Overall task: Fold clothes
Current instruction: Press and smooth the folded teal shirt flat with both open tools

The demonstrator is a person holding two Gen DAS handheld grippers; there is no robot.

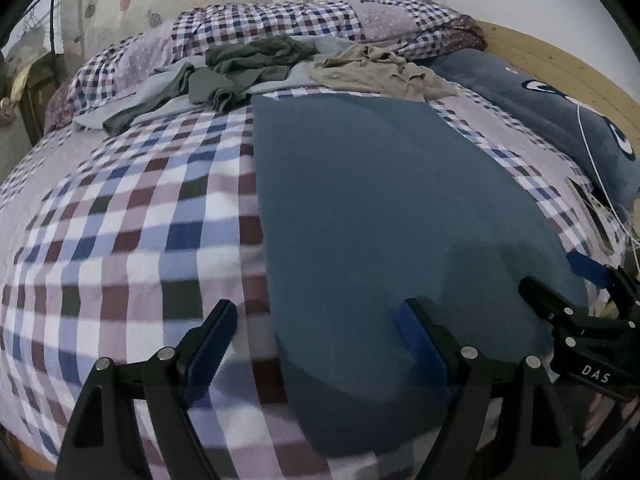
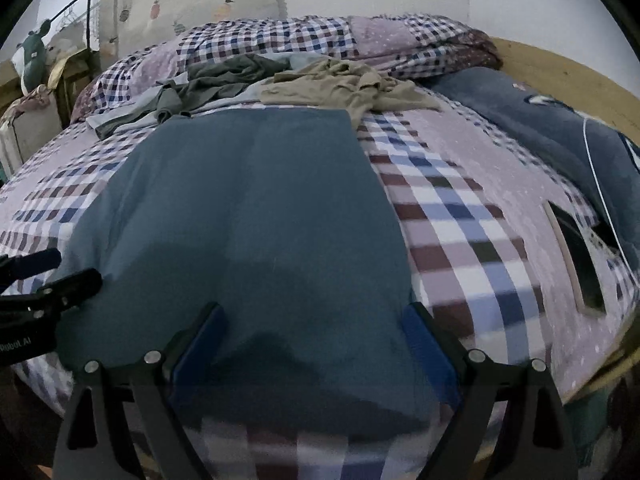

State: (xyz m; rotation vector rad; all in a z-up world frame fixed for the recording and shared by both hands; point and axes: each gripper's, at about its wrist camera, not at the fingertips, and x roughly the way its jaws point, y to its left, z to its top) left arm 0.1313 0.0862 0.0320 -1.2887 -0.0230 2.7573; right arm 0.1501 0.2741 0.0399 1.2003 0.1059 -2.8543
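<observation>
A: Hovering over the near edge, you had both tools spread wide and holding nothing. Your left gripper (image 1: 318, 320) sat astride the left border of the blue cloth (image 1: 380, 208), one finger (image 1: 212, 340) over the checked bedspread (image 1: 132, 220) and the other over the fabric. Your right gripper (image 2: 312, 324) hung over the same cloth (image 2: 248, 208), near its right border.

B: And where did the garment lie?

A: Flat on the bed, smooth, already a long rectangle running away from you. Beyond its far end waited the grey clothes (image 1: 240, 68) and the tan garment (image 1: 376, 72), loosely heaped and just touching that end.

B: So what would you have told me to do?

A: My judgement: the next fold was the near hem carried toward the far end. You should have lowered each tool at a near corner, closed on all layers together, then lifted both corners level and at one pace. Uneven height would have skewed the crease.

B: Any risks?

A: Pinching the bedspread along with the cloth, since your left finger hung over it. Also the phone (image 2: 576, 256) and the white cable (image 2: 600, 184) lay on the right; a wide swing might have caught them.
</observation>
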